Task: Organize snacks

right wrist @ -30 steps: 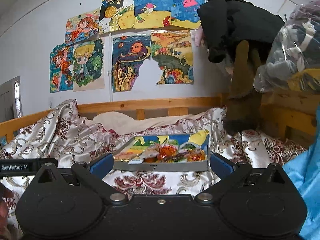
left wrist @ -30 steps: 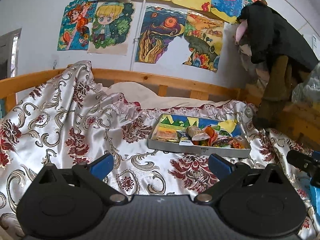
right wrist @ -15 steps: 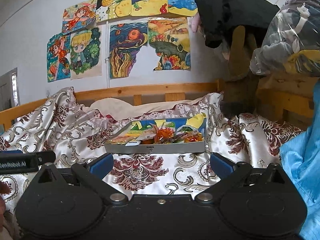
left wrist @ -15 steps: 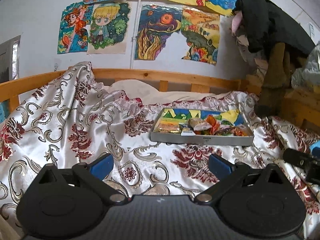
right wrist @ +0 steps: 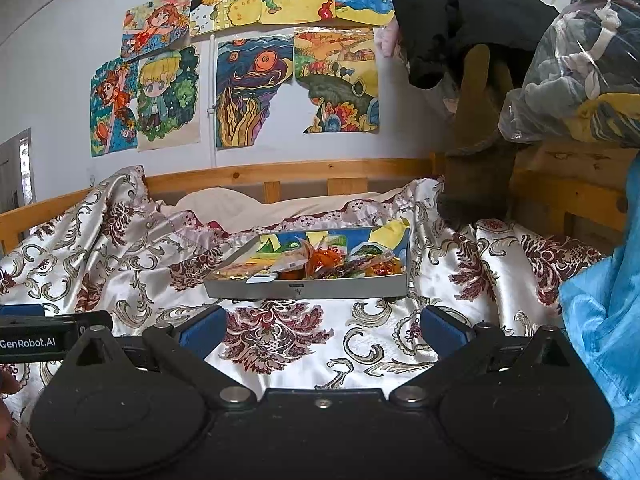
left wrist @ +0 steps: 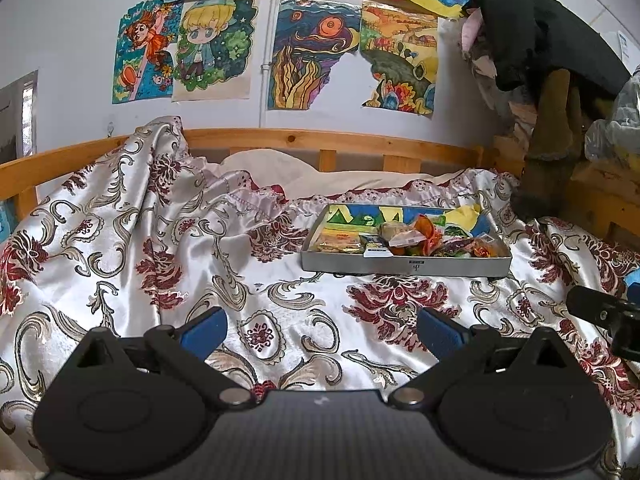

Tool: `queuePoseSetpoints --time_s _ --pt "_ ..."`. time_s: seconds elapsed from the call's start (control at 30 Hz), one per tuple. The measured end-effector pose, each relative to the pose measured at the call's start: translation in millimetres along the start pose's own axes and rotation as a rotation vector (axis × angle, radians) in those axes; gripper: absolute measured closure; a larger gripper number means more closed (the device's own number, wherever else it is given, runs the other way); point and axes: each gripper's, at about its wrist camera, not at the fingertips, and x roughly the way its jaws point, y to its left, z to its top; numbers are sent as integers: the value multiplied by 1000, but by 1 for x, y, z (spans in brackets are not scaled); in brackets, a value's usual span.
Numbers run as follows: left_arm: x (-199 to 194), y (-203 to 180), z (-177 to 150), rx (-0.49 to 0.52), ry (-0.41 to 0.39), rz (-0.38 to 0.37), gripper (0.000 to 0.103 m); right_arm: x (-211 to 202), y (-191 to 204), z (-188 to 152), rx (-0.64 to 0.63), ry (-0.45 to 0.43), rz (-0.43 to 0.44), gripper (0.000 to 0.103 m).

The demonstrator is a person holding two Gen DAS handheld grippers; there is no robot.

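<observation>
A shallow grey box [left wrist: 404, 266] [right wrist: 308, 290] lies on the patterned bedspread, holding several wrapped snacks [left wrist: 424, 240] [right wrist: 332, 262] in a heap. My left gripper [left wrist: 320, 330] hovers open over the bedspread, short of the box and to its left, with nothing between its blue-padded fingers. My right gripper [right wrist: 322, 326] is open too, just in front of the box's near wall. The right gripper's black body [left wrist: 600, 312] shows at the right edge of the left wrist view; the left one [right wrist: 48, 336] shows at the left edge of the right wrist view.
A satin bedspread [left wrist: 160, 248] covers a bed with a wooden rail [left wrist: 328, 144]. Drawings [left wrist: 304, 52] hang on the wall. Dark clothes [right wrist: 464, 16] and a bagged bundle [right wrist: 580, 60] are piled on the right. Blue fabric [right wrist: 604, 328] lies at the right edge.
Both grippers have tilted or dropped slightly, so the box sits higher in both views than before. Their jaws stay open.
</observation>
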Motion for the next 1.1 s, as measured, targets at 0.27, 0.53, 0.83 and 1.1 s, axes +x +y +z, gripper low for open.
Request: queuePoseSetpoints --time_s 0.27,0.53,0.83,1.1 --pt "0 0 0 1 -3 -1 0 2 0 -1 0 8 -1 1" --pt "0 0 0 2 -2 0 0 2 0 -1 -1 9 -1 1" --pt "0 0 0 2 -1 0 0 3 1 -4 -4 14 -3 1" --pt "0 -1 0 1 -2 0 0 4 0 -5 -5 14 -4 1"
